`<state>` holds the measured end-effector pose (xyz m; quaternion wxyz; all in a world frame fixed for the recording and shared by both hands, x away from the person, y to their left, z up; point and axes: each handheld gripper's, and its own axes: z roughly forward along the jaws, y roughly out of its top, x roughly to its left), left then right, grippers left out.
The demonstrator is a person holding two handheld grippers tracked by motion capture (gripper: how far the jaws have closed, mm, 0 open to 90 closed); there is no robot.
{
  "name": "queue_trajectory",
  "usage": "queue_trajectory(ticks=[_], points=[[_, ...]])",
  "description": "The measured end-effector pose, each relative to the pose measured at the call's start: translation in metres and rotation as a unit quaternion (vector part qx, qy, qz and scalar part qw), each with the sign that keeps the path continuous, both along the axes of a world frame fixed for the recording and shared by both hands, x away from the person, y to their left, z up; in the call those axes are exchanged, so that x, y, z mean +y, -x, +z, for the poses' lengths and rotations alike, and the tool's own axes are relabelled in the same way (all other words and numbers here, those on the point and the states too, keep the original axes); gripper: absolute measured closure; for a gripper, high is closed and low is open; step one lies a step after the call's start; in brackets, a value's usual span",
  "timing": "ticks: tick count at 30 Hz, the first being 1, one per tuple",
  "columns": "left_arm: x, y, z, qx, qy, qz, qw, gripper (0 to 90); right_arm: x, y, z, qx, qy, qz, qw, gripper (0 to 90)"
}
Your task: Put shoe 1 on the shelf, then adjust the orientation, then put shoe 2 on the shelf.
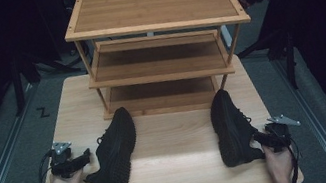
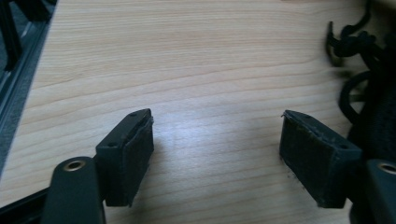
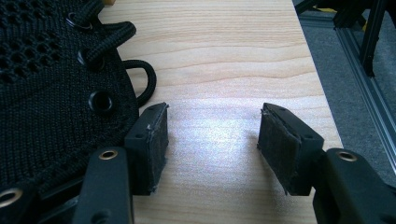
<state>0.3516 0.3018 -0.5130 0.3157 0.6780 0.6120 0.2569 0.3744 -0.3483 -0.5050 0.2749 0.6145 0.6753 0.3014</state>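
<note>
Two black knit shoes lie on the wooden table (image 1: 174,135) in front of a three-tier bamboo rack (image 1: 154,9). The left shoe (image 1: 115,149) is tilted onto its side, toe toward the rack. My left gripper (image 1: 83,160) sits just left of it, open over bare wood (image 2: 217,116), with that shoe's laces (image 2: 357,44) at the right edge of its view. The right shoe (image 1: 230,125) stands upright. My right gripper (image 1: 256,139) is at its right side, open (image 3: 215,109), its left pad (image 3: 154,135) beside the laced upper (image 3: 46,84), nothing between the jaws.
The rack's shelves (image 1: 159,64) are bare. The table's right edge (image 3: 327,107) runs close to my right gripper, with grey floor and a metal rail (image 3: 369,93) beyond. A similar rail (image 2: 14,88) lies past the table's left edge.
</note>
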Motion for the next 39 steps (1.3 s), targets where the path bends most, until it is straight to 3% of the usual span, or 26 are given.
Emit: queue_trajectory(ticks=[6, 15, 22, 39], points=[[-0.007, -0.003, 0.004, 0.003, 0.014, -0.033, 0.9993, 22.3, 0.0, 0.0, 0.0, 0.0, 0.0, 0.0, 1.0, 42.7], [-0.01, -0.004, 0.006, 0.003, 0.031, -0.052, 0.9982, 21.9, 0.0, 0.0, 0.0, 0.0, 0.0, 0.0, 1.0, 42.6], [-0.015, -0.007, 0.004, 0.018, 0.038, -0.082, 0.9957, 21.2, 0.0, 0.0, 0.0, 0.0, -0.001, 0.001, 1.0, 41.8], [-0.023, -0.007, 0.009, 0.007, 0.072, -0.106, 0.9917, 21.7, 0.0, 0.0, 0.0, 0.0, -0.001, 0.0, 1.0, 41.7]])
